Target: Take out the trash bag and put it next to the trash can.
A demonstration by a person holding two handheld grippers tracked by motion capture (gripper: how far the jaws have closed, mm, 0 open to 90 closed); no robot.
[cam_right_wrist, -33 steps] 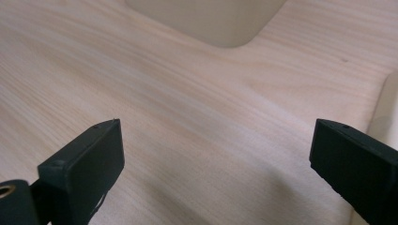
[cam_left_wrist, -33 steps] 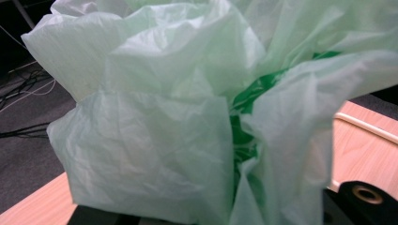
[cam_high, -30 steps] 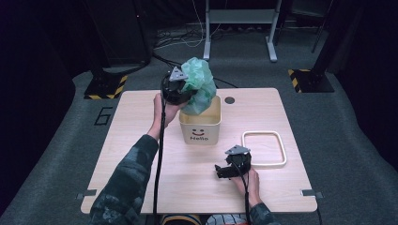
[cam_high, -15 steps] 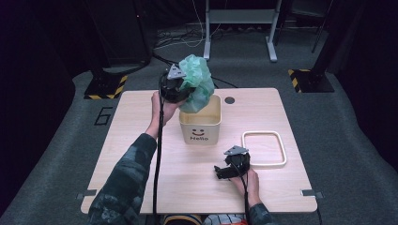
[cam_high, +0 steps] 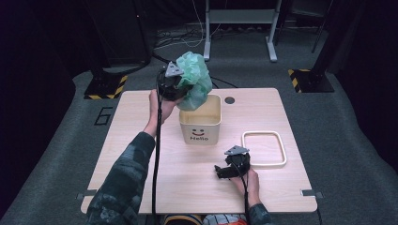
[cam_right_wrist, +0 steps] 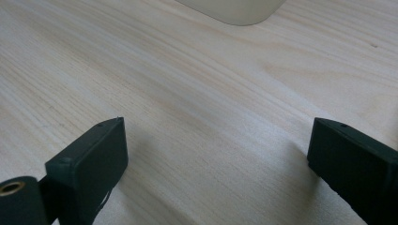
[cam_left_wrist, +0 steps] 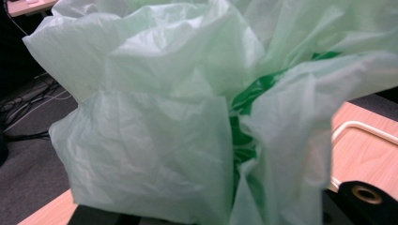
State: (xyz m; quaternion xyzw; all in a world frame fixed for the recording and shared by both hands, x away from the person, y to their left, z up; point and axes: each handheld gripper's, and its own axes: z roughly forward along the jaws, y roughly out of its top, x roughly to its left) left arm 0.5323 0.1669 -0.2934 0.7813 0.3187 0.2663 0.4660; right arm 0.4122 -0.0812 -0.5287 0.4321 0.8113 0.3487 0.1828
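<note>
Your left claw clamped on green plastic bag, raised over rear-left rim of cream bin. Bag light, limp, slippery film; judged prone to slipping, so grip bunched folds. Right claw apart, resting idle on worktop.

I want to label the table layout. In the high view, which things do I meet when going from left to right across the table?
left claw holding the green plastic bag → cream bin with the "Hello" face → right claw resting on the table → white rectangular frame
</note>
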